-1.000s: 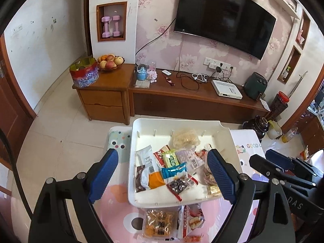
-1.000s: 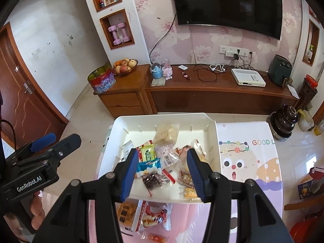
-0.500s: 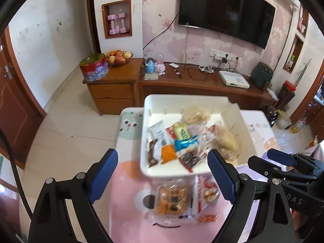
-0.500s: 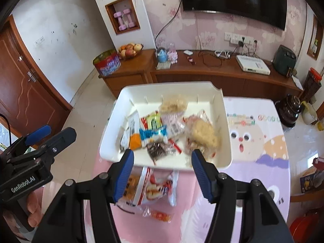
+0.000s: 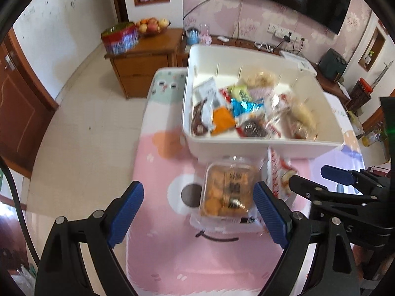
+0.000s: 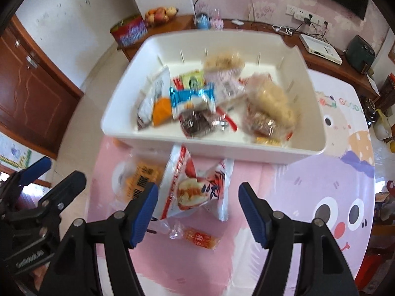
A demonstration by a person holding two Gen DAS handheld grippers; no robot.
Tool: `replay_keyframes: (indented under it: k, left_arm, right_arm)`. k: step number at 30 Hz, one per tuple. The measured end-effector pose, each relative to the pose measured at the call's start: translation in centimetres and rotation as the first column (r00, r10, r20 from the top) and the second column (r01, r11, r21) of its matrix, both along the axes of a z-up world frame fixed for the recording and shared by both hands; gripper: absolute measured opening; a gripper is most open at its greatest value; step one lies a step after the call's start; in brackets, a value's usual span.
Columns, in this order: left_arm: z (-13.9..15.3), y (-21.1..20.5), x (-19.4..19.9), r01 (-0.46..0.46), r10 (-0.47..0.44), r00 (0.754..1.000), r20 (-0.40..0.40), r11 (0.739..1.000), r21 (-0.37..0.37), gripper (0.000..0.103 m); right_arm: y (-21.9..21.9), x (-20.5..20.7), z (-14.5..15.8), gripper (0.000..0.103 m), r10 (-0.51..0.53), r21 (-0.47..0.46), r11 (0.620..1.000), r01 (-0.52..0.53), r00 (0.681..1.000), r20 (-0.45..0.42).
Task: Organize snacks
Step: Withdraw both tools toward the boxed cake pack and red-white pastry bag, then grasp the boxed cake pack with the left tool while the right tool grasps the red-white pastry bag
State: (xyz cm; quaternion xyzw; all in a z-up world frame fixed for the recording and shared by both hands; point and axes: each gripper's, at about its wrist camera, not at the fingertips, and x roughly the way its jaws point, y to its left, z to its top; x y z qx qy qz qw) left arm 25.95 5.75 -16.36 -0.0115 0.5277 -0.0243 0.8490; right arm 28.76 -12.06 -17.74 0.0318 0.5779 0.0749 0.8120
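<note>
Pink cartoon matting covers the counter [image 5: 160,222] under both your tools, with the white bin [image 6: 222,148] of snacks standing beyond the fingertips. Your left tool [image 5: 197,212] is spread wide and empty; the clear tub of golden pastries [image 5: 228,192] lies just ahead, hard against the inner face of its right-hand finger, long axis running away from you toward the bin. Your right tool [image 6: 198,212] is also spread and holds nothing; the red-and-white bag [image 6: 195,185] sits between and just beyond its tips, nearer the left-hand finger, tilted up against the bin wall. A small orange sachet [image 6: 201,239] lies flat lower down between its fingers. By my reading the right tool is better centred on its target; the left needs a shift rightward before closing
</note>
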Motion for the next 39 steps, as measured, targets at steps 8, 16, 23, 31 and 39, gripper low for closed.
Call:
replay_keyframes:
  k: [8, 16, 23, 31, 39]
  left_arm:
    - [-2.6, 0.1, -0.1, -0.008, 0.007, 0.998, -0.058, 1.0, -0.008, 0.09]
    - [-4.5, -0.9, 0.7, 0.015, -0.018, 0.994, -0.107, 1.0, -0.026, 0.09]
    - [-6.2, -2.2, 1.9, 0.042, -0.051, 0.986, -0.156, 0.997, -0.058, 0.09]
    - [-8.4, -4.3, 2.8, 0.08, -0.093, 0.973, -0.212, 0.994, -0.071, 0.09]
    - [-11.1, -6.0, 4.2, 0.075, -0.076, 0.965, -0.249, 0.997, -0.017, 0.091]
  right_arm:
    - [1.1, 1.1, -4.1, 0.079, -0.005, -0.039, 0.999, 0.003, 0.998, -0.06]
    - [-0.2, 1.7, -6.2, 0.086, -0.04, 0.01, 0.999, 0.041, 0.994, -0.101]
    - [-2.5, 1.1, -8.3, 0.067, -0.067, -0.027, 0.998, 0.064, 0.981, -0.182]
    - [-6.0, -0.4, -7.9, 0.063, -0.154, -0.014, 0.988, 0.154, 0.976, -0.155]
    - [-7.4, -1.5, -7.8, 0.063, -0.17, -0.007, 0.985, 0.171, 0.975, -0.146]
